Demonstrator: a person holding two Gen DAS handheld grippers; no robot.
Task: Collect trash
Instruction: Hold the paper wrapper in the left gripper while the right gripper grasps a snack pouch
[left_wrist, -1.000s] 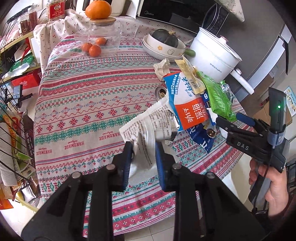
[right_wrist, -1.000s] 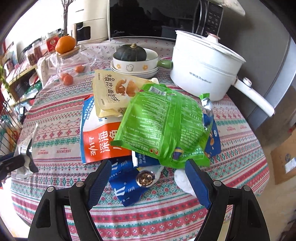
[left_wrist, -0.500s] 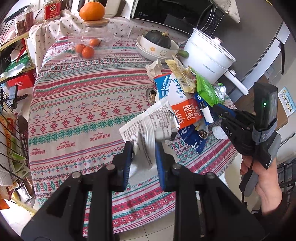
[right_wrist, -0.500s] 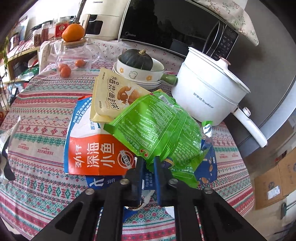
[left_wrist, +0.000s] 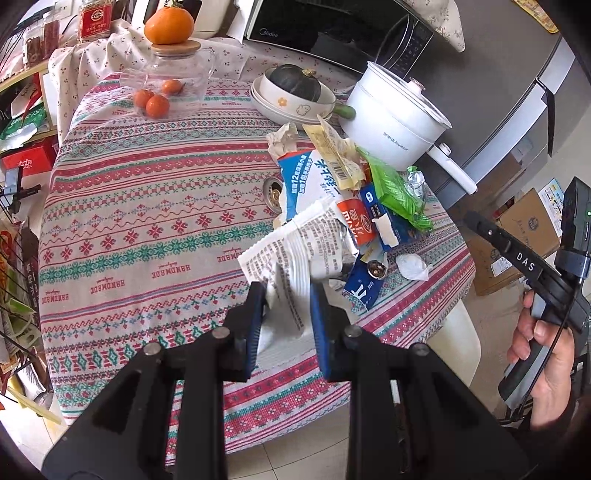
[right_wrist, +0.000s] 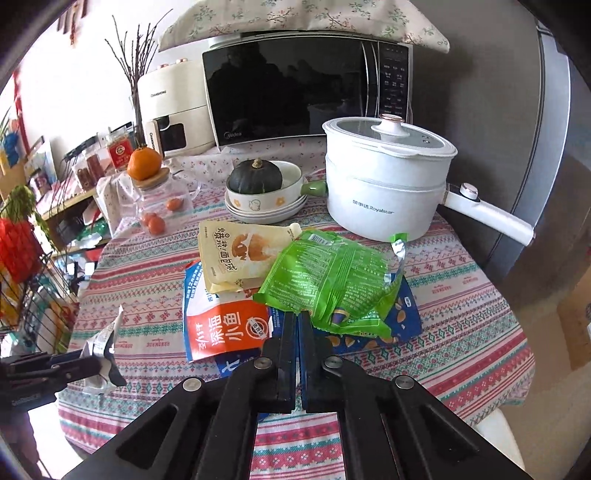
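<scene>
Left wrist view: the left gripper (left_wrist: 288, 295) has its fingers part-way closed, clamped on a crumpled white wrapper (left_wrist: 295, 251) with black print, held over the near side of the table (left_wrist: 129, 229). Beyond it the other trash lies in a heap on the cloth: an orange bag (left_wrist: 354, 221), a green bag (left_wrist: 397, 188) and a blue bag (left_wrist: 364, 291), near the white pot (left_wrist: 391, 125). At the right a hand (left_wrist: 546, 354) holds the right gripper (left_wrist: 471, 218) off the table edge, apart from the heap; nothing shows in it

Right wrist view: the right gripper (right_wrist: 297, 317) has just closed its jaws, pads all but together, with nothing seen between them. Its tips stand in front of the heap, where the green bag (right_wrist: 332, 280) overlaps a yellow bag (right_wrist: 240, 258), the orange bag (right_wrist: 225, 332) and the blue bag (right_wrist: 402, 317). At far left the left gripper (right_wrist: 107, 365) grips the wrapper (right_wrist: 101, 343)
</scene>
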